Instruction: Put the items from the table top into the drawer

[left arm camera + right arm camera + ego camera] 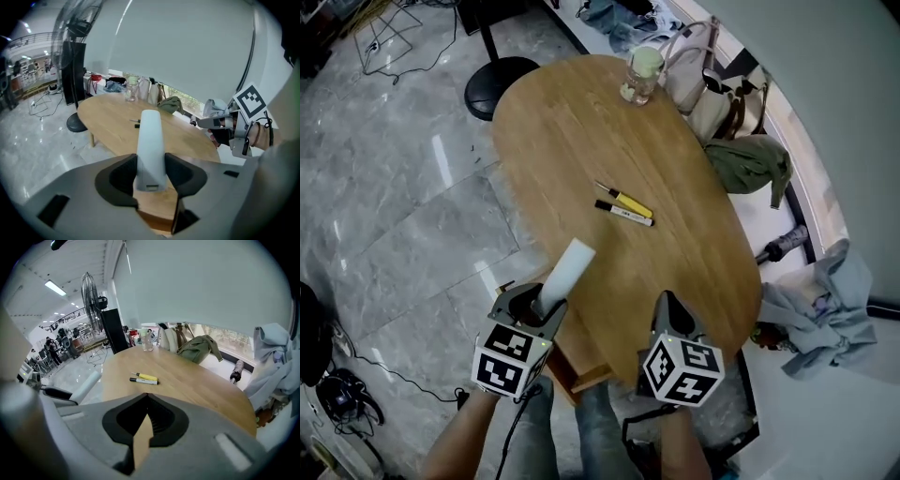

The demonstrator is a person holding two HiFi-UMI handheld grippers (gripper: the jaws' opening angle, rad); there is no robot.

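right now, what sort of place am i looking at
Probably a big open lab or workshop hall: polished grey stone floor, a tall pedestal fan, and people standing under strip lights beyond the oval wooden table.

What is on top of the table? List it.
A yellow-handled tool, a white marker and a lidded jar. The right tongs cover part of the near edge.
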